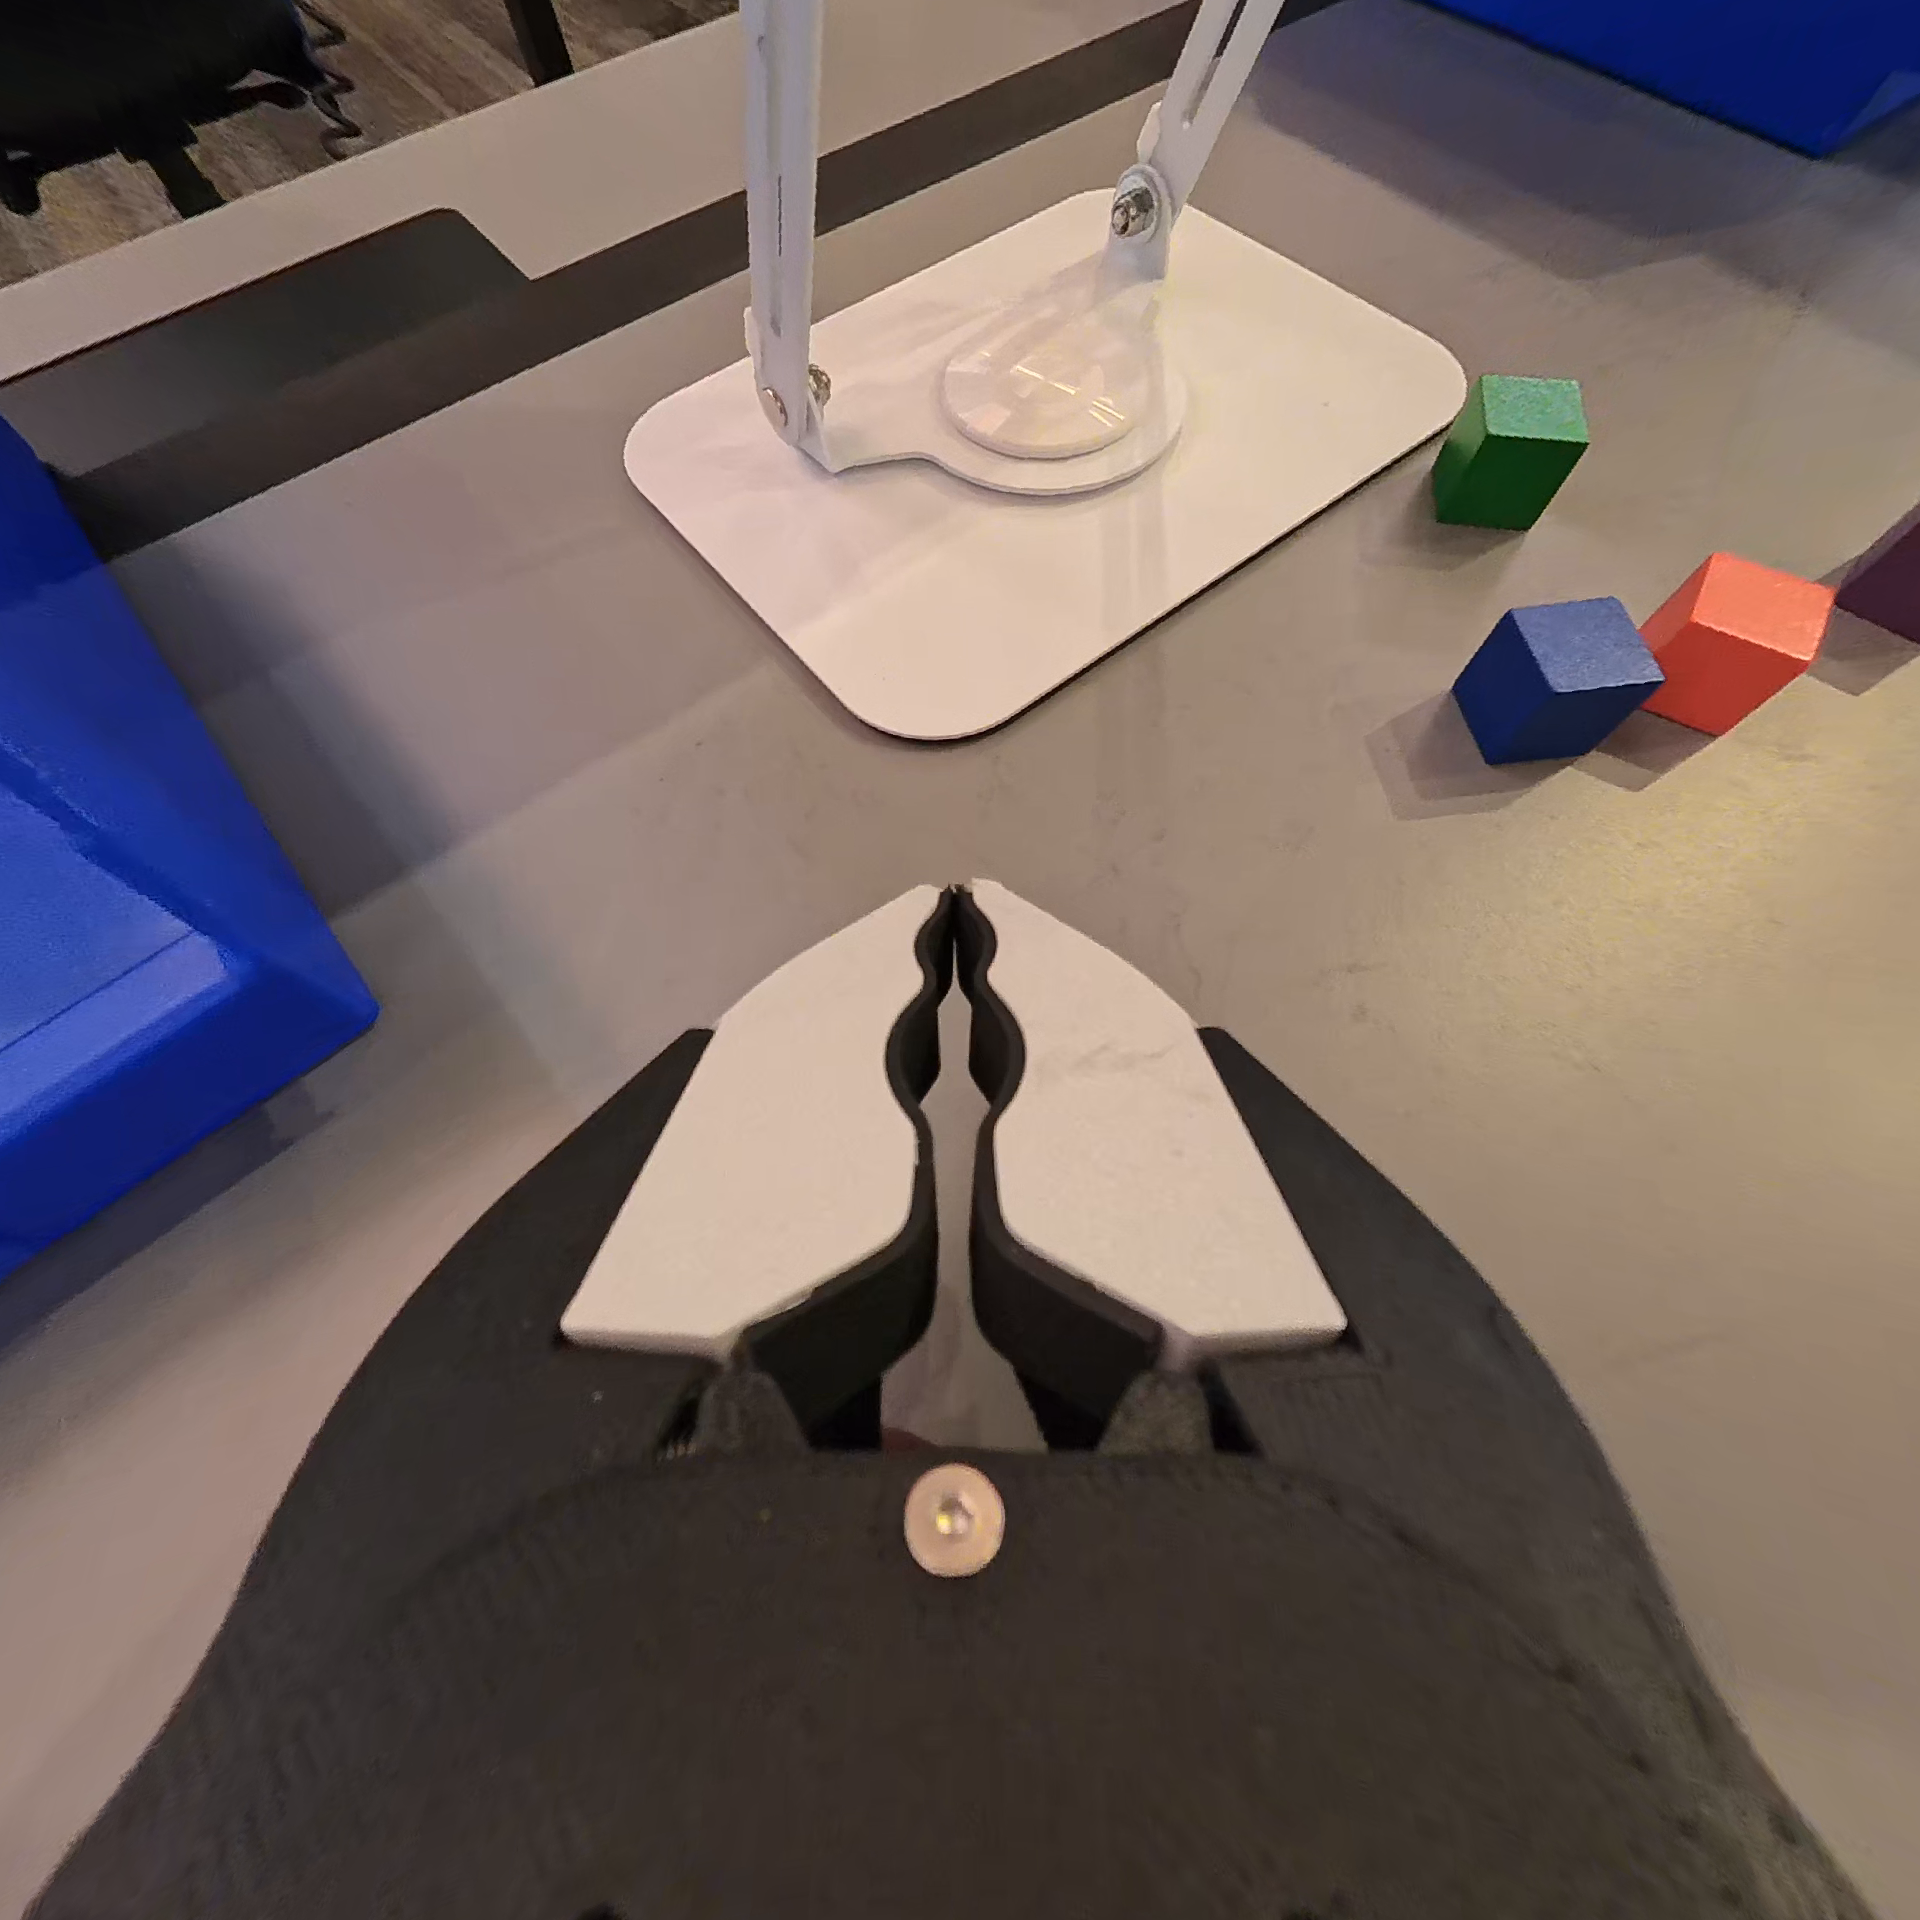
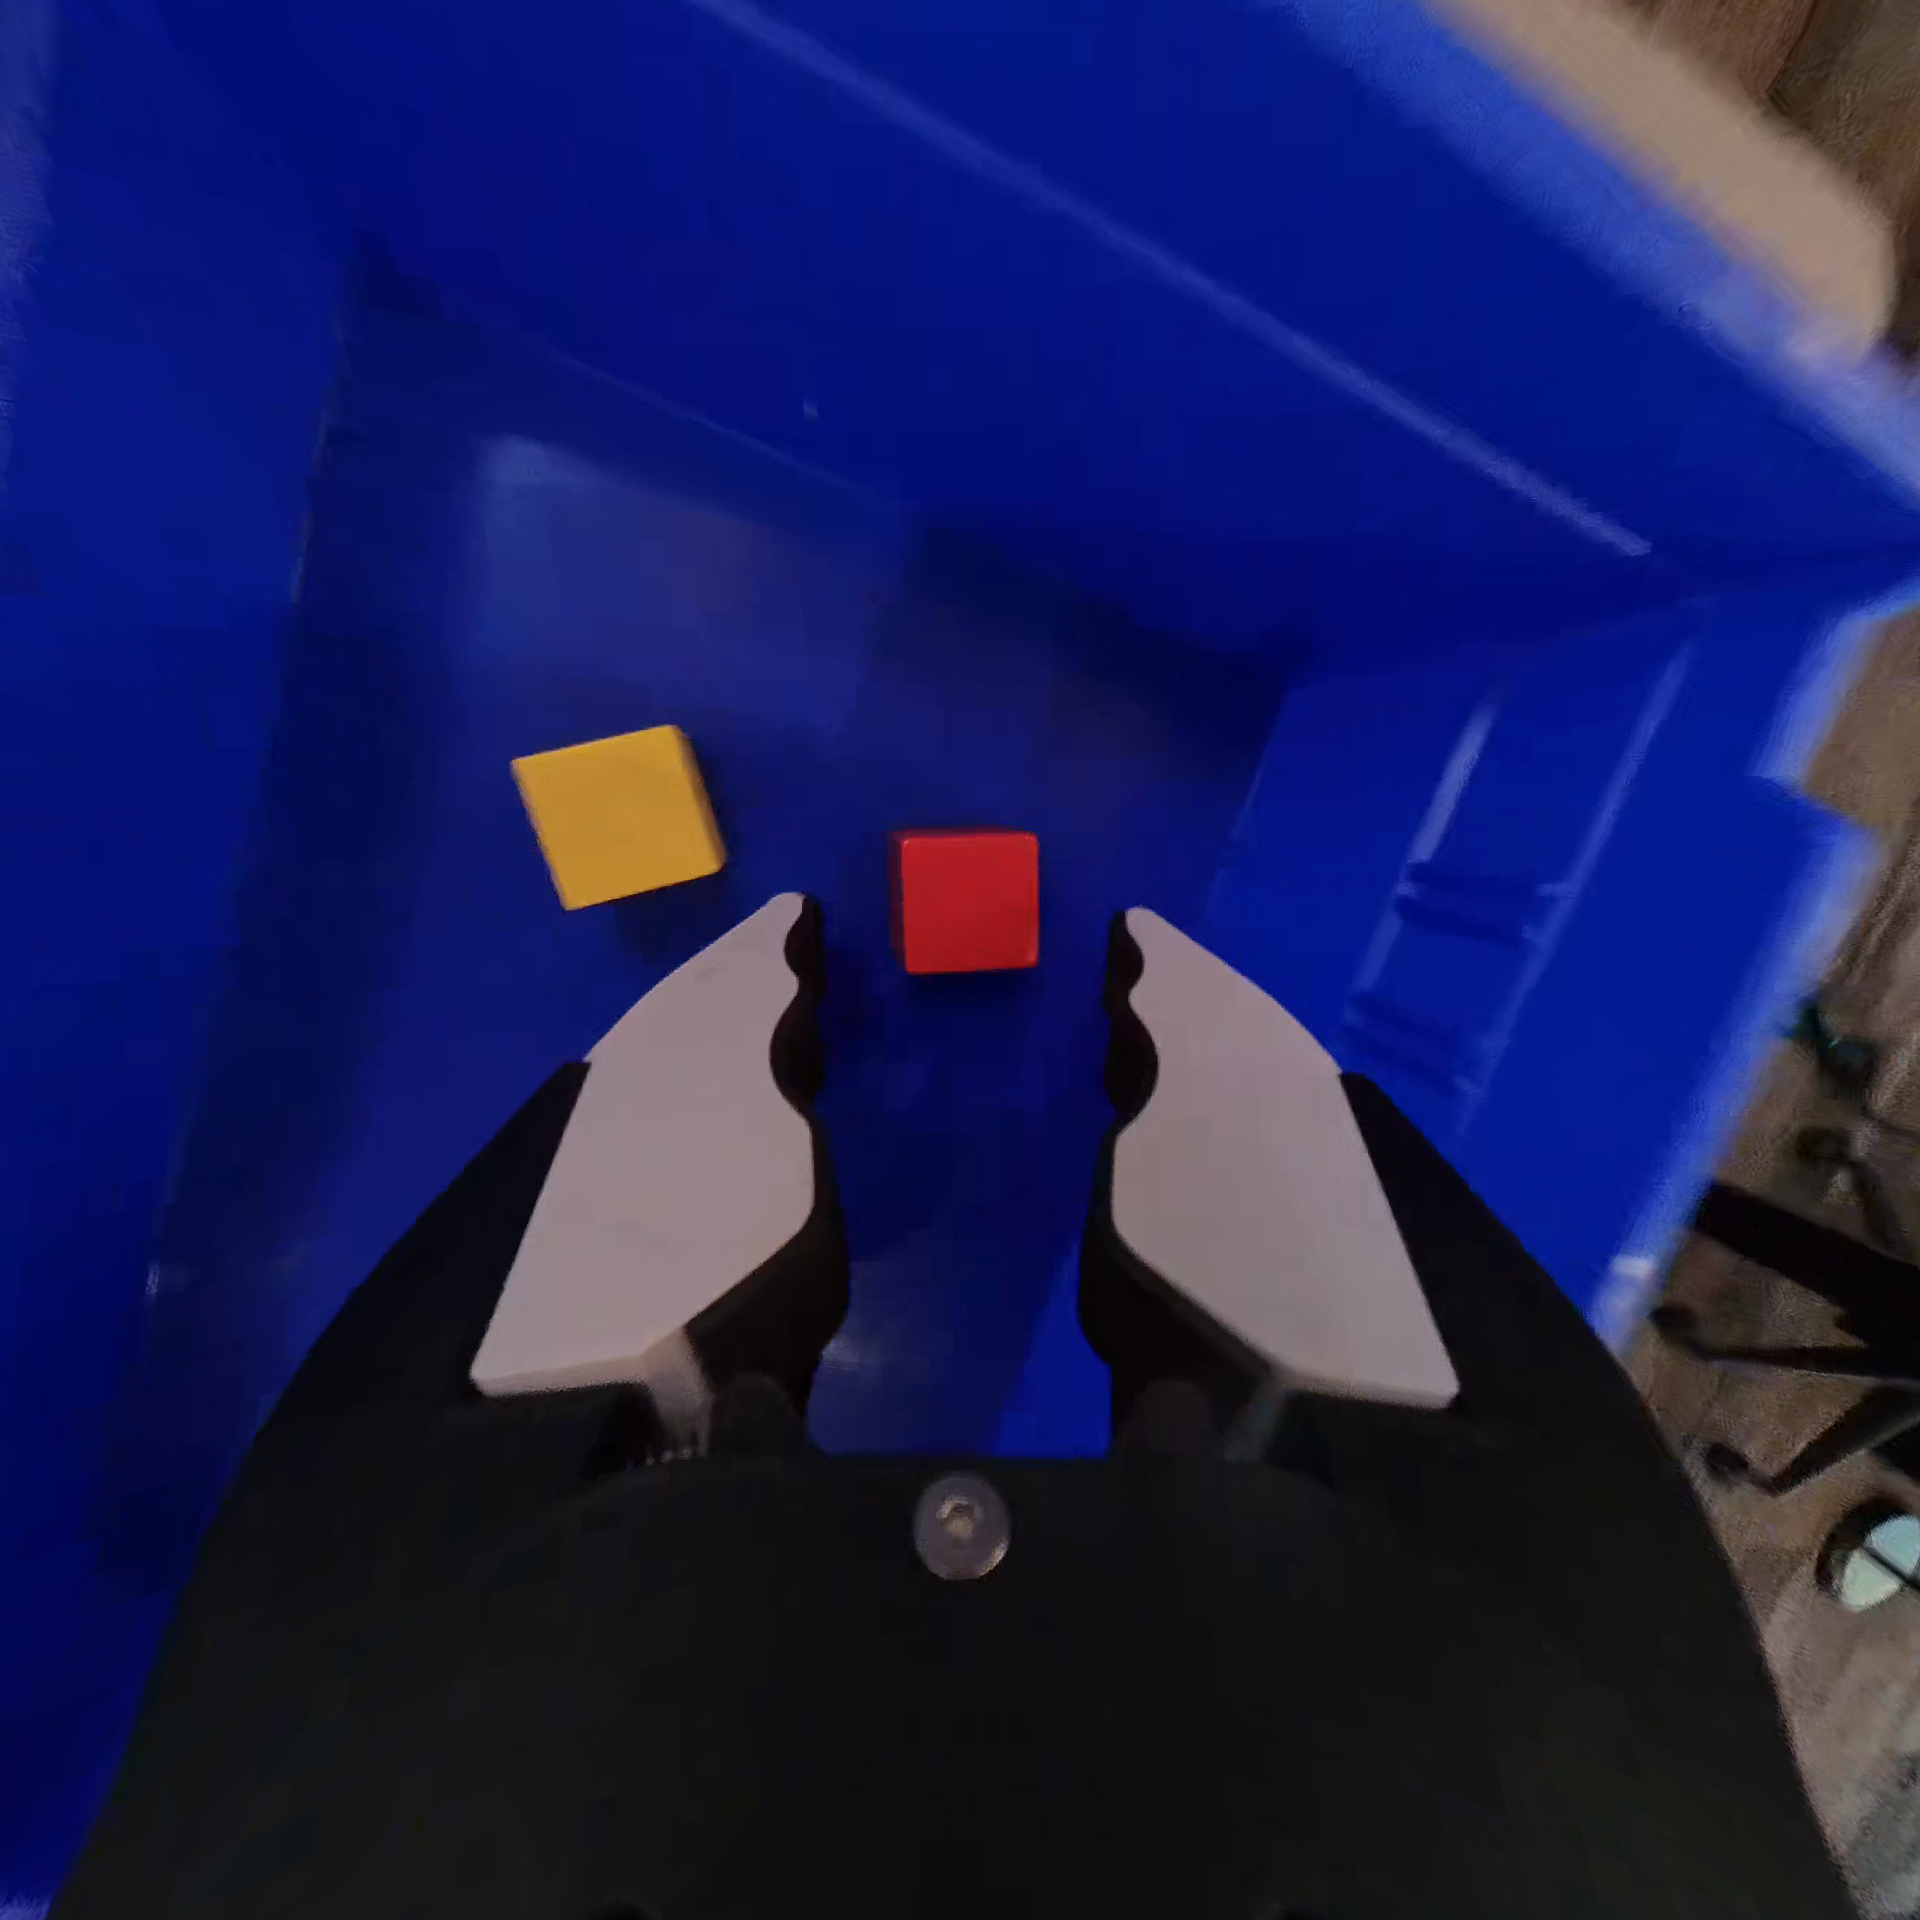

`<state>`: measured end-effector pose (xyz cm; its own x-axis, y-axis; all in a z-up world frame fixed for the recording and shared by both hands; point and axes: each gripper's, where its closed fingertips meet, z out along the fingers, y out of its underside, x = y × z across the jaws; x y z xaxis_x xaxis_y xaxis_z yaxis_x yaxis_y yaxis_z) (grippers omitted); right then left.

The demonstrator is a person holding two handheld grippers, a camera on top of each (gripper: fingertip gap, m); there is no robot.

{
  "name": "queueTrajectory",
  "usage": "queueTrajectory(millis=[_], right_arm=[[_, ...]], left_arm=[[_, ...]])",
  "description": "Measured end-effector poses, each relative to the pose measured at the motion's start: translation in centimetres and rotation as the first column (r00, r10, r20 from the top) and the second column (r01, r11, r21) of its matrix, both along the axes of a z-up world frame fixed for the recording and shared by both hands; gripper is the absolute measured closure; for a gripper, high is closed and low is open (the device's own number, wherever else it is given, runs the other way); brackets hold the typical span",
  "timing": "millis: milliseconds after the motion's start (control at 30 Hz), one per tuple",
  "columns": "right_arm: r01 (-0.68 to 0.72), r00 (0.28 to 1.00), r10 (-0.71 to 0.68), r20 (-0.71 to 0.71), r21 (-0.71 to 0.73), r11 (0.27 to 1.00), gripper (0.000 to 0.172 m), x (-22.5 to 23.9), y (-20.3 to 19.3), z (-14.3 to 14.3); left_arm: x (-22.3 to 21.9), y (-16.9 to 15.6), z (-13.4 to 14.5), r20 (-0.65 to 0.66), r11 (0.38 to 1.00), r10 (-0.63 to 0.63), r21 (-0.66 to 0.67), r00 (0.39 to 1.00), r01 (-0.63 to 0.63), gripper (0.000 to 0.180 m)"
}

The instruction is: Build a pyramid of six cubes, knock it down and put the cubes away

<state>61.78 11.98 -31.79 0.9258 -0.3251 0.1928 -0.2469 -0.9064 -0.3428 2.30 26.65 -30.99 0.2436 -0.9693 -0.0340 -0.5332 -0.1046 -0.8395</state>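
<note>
left gripper (image 1: pixel 954 891) hovering with jaws pressed together on nothing | right gripper (image 2: pixel 964 920) hanging spread over blue bin (image 2: pixel 1039 364), red cube (image 2: pixel 968 902) and yellow cube (image 2: pixel 618 816) lying inside | green cube (image 1: pixel 1509 449), blue cube (image 1: pixel 1556 677), orange cube (image 1: pixel 1737 639) sitting on grey table (image 1: pixel 1351 1039) beside white lamp base (image 1: pixel 1039 520)

Bare table (image 1: pixel 1195 883) ahead lies between the lamp base (image 1: pixel 1039 520), blue bin (image 1: pixel 156 935) and blue cube (image 1: pixel 1553 675).
</note>
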Motion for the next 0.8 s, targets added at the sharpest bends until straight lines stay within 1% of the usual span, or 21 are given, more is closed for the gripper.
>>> queueTrajectory(millis=[33, 100, 167, 200, 233, 267, 300, 367, 400, 433, 467, 533, 633, 667, 800], right_arm=[[-0.019, 0.999, 0.019, 0.026, 0.029, 0.999, 0.119, -0.5, 0.1, 1.5], [-0.071, 0.993, 0.062, 0.098, 0.092, 0.993, 0.118, -2.2, -0.2, 5.4], [-0.185, 0.973, 0.158, 0.167, 0.161, 0.97, 0.123, -6.3, -0.7, 9.9], [-0.265, 0.956, 0.232, 0.18, 0.189, 0.945, 0.126, -9.4, -1.0, 11.7], [-0.36, 0.929, 0.326, 0.176, 0.222, 0.906, 0.126, -13.2, -1.3, 13.2], [-0.46, 0.888, 0.434, 0.152, 0.253, 0.851, 0.129, -17.5, -1.7, 14.1], [-0.561, 0.826, 0.551, 0.121, 0.273, 0.782, 0.131, -22.0, -2.4, 14.5], [-0.726, 0.673, 0.734, 0.095, 0.276, 0.63, 0.128, -29.9, -3.9, 13.8], [-0.788, 0.597, 0.798, 0.087, 0.255, 0.561, 0.126, -33.0, -4.6, 12.7], [-0.832, 0.533, 0.843, 0.069, 0.223, 0.507, 0.123, -35.6, -5.3, 11.2], [-0.86, 0.491, 0.87, 0.042, 0.187, 0.476, 0.12, -37.6, -5.8, 9.5], [-0.899, 0.424, 0.906, -0.001, 0.118, 0.421, 0.116, -40.3, -6.4, 6.3], [-0.937, 0.339, 0.939, -0.053, 0.067, 0.342, 0.114, -42.9, -6.5, 2.6], [-0.946, 0.318, 0.946, -0.06, 0.046, 0.321, 0.114, -43.4, -6.4, 1.7], [-0.962, 0.272, 0.955, -0.114, -0.016, 0.272, 0.12, -44.2, -6.2, -1.1]], left_arm=[[0.0, 0.0, 0.0, 0.0, 1.0, 0.0, 0.001, 1.0, 0.0, 0.18], [0.0, 0.0, 0.0, 0.0, 1.0, 0.0, -0.002, 1.0, 0.0, 0.18], [0.0, 0.1, 0.0, -0.001, 1.0, 0.001, -0.004, 1.0, -0.001, 0.18], [0.0, 0.1, 0.0, -0.001, 1.0, 0.002, -0.003, 1.0, -0.002, 0.18], [0.1, 0.1, -0.1, -0.003, 1.0, 0.002, -0.004, 1.0, -0.002, 0.18], [0.1, 0.1, -0.1, -0.005, 1.0, 0.002, -0.002, 1.0, -0.002, 0.18], [0.1, 0.1, -0.1, -0.007, 1.0, 0.003, 0.001, 1.0, -0.003, 0.18], [0.1, 0.1, -0.1, -0.009, 1.0, 0.004, 0.007, 1.0, -0.003, 0.18], [0.1, 0.1, -0.1, -0.009, 1.0, 0.004, 0.01, 1.0, -0.004, 0.18], [0.1, 0.1, -0.1, -0.009, 1.0, 0.005, 0.011, 1.0, -0.005, 0.18], [0.1, 0.1, -0.1, -0.009, 1.0, 0.005, 0.011, 1.0, -0.005, 0.18], [0.0, 0.1, -0.1, -0.009, 1.0, 0.007, 0.013, 1.0, -0.006, 0.18], [-0.1, 0.0, -0.1, -0.012, 1.0, 0.007, 0.017, 1.0, -0.007, 0.18], [-0.1, 0.0, -0.1, -0.013, 1.0, 0.007, 0.018, 1.0, -0.007, 0.18], [-0.2, -0.1, -0.2, -0.016, 1.0, 0.003, 0.018, 1.0, -0.003, 0.18]])
